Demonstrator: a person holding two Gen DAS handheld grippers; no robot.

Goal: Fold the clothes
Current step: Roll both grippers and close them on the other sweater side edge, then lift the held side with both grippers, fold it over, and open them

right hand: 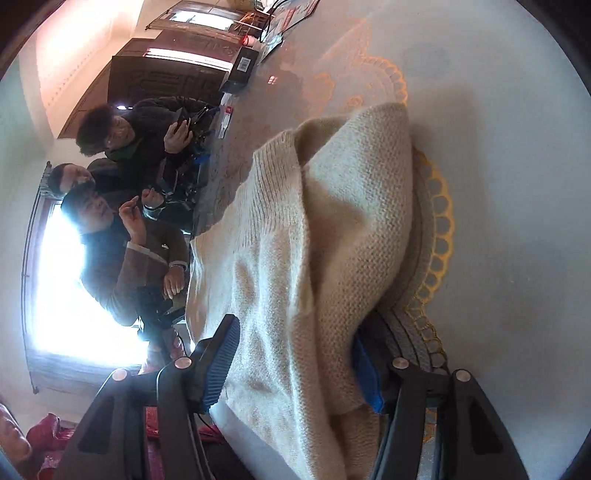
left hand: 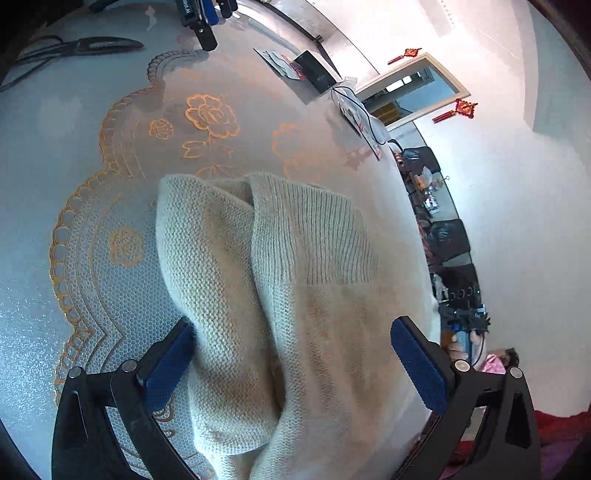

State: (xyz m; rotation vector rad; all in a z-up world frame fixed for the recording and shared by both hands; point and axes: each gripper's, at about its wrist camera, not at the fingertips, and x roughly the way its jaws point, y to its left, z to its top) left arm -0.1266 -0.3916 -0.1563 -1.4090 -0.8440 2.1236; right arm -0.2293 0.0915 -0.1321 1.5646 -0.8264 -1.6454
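Observation:
A cream knit sweater (left hand: 280, 280) lies bunched in thick folds on the lace-patterned table cover (left hand: 122, 206), near the table's edge. My left gripper (left hand: 295, 362) is wide open, its blue pads (left hand: 168, 363) standing on either side of the sweater with a gap beside the right pad. In the right wrist view the sweater (right hand: 317, 243) fills the narrower space between the fingers of my right gripper (right hand: 293, 369). The gripper is shut on a thick fold that drapes over its right pad (right hand: 364, 373). The ribbed hem (left hand: 317, 236) points away from both cameras.
Black scissors (left hand: 99, 46) and another black-and-blue gripper tool (left hand: 201, 26) lie at the far side of the table. A black box (left hand: 314, 70), papers and a cable sit along the far edge. People (right hand: 129, 229) sit close beside the table edge (right hand: 192, 236).

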